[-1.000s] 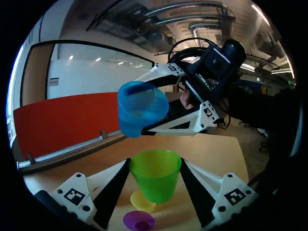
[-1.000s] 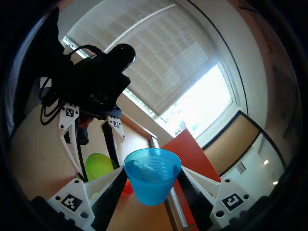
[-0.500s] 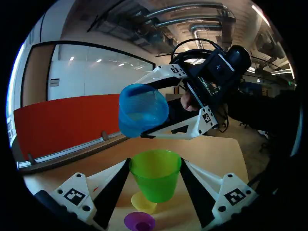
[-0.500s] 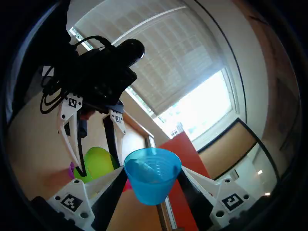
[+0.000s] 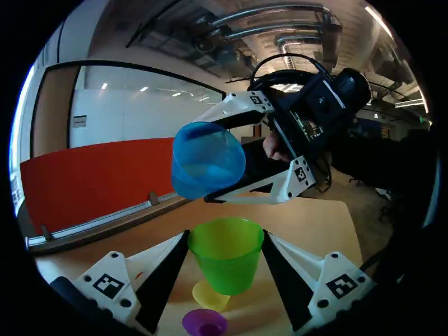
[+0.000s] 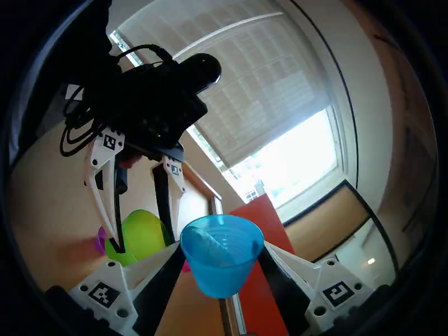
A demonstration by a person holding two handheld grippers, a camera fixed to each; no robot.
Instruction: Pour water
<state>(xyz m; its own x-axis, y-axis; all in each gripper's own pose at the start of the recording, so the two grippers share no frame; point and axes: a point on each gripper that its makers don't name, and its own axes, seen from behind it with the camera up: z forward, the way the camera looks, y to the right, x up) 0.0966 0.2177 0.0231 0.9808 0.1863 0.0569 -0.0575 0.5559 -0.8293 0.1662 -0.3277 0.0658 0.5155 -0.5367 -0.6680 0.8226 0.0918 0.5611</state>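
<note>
Hand point(image 5: 273, 147) holds the right gripper point(image 5: 203, 159) high, angled down; its blue cup point(image 5: 207, 159) is tilted above the green cup point(image 5: 227, 263). Left gripper point(image 5: 224, 235) is lower, approx. level over the bench point(image 5: 313, 224). Cups: 4, i.e. 1 blue, 1 green, 1 yellow point(image 5: 210, 294), 1 purple point(image 5: 204, 323), the last two on the bench. Each gripper's fingers are clamped on its cup's sides. Blue cup possibly has water in it; unclear.

The right gripper point(image 6: 221, 247) clamps the blue cup point(image 6: 222, 269) between its jaws, both white fingers pressed to the cup's sides. Left of the blue cup and farther off, the left gripper point(image 6: 143, 241) grips a green cup point(image 6: 134, 238), with something purple point(image 6: 101, 242) at its far edge. Above the blue cup is a bright window point(image 6: 291, 162) with a blind.
</note>
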